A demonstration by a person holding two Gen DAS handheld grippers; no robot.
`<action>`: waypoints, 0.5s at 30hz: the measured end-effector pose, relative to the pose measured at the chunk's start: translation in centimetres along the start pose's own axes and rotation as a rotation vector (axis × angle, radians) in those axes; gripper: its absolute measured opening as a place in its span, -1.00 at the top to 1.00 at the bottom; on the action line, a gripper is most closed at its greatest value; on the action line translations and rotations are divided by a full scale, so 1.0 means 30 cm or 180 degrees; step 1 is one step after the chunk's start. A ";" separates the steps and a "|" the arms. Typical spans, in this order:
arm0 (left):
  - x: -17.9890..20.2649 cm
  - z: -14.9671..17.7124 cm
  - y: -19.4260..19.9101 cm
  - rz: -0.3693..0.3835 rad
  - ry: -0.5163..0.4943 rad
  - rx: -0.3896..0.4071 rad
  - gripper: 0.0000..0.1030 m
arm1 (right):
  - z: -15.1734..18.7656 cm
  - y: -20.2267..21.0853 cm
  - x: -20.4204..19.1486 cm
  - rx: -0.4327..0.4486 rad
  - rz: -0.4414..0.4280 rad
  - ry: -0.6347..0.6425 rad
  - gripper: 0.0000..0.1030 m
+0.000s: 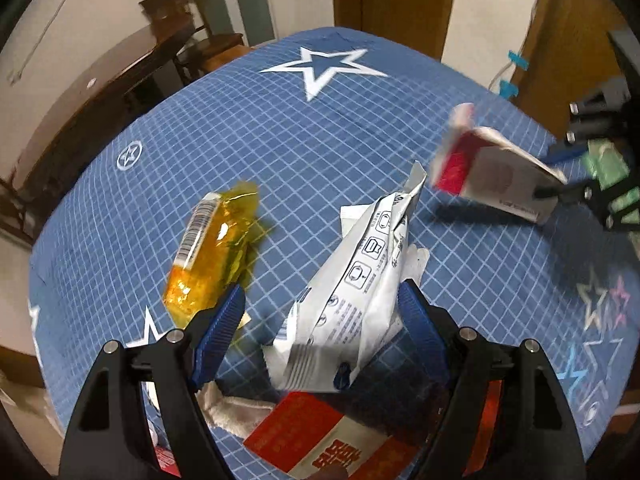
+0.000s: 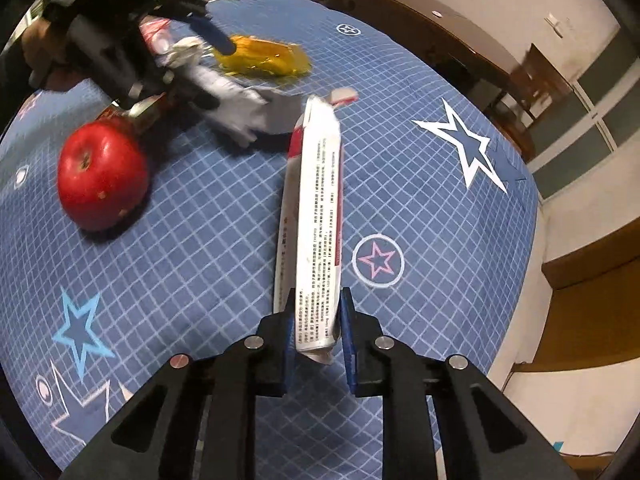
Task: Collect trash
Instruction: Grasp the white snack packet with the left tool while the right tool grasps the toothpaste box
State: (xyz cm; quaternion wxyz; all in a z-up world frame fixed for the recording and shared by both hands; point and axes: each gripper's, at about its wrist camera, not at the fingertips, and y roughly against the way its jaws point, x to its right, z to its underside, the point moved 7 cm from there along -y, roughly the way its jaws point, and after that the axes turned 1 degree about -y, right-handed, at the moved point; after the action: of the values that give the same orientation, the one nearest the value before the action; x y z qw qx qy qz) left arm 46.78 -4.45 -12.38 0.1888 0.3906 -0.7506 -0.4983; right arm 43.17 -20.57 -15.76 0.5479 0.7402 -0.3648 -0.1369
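My left gripper (image 1: 320, 300) is open, its blue pads on either side of a crumpled white wrapper (image 1: 356, 284) lying on the blue star tablecloth (image 1: 280, 120). A yellow wrapper (image 1: 216, 248) lies just left of it. My right gripper (image 2: 316, 312) is shut on a flattened red and white carton (image 2: 316, 220) and holds it above the cloth; it also shows in the left wrist view (image 1: 492, 172). In the right wrist view the left gripper (image 2: 208, 52) sits at the white wrapper (image 2: 236, 104) next to the yellow wrapper (image 2: 264, 58).
A red apple (image 2: 102, 172) sits on the cloth near the left gripper. A red and white box (image 1: 332, 436) and a white cloth (image 1: 236, 412) lie under the left gripper. Dark wooden furniture (image 1: 120, 92) stands beyond the table's edge.
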 end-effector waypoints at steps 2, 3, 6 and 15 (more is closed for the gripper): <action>0.024 -0.003 -0.019 -0.0105 -0.0125 -0.0057 -0.46 | -0.028 -0.025 -0.013 0.0031 -0.0055 -0.0022 0.49; 0.035 -0.002 -0.031 -0.0163 -0.0192 -0.0089 -0.46 | -0.047 -0.040 -0.019 0.0037 -0.0064 -0.0025 0.46; 0.051 -0.006 -0.060 -0.0240 -0.0273 -0.0162 -0.32 | -0.091 -0.095 -0.044 0.0038 -0.0069 0.0007 0.43; 0.061 -0.006 -0.080 -0.0270 -0.0355 -0.0209 0.15 | -0.136 -0.199 -0.145 -0.0027 -0.0029 0.0047 0.43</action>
State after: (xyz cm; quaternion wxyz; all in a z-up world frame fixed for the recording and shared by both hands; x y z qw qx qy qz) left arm 46.74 -6.45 -14.65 0.1381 0.3873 -0.7260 -0.5512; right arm 44.93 -13.86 -20.58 0.5531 0.7406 -0.3568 -0.1355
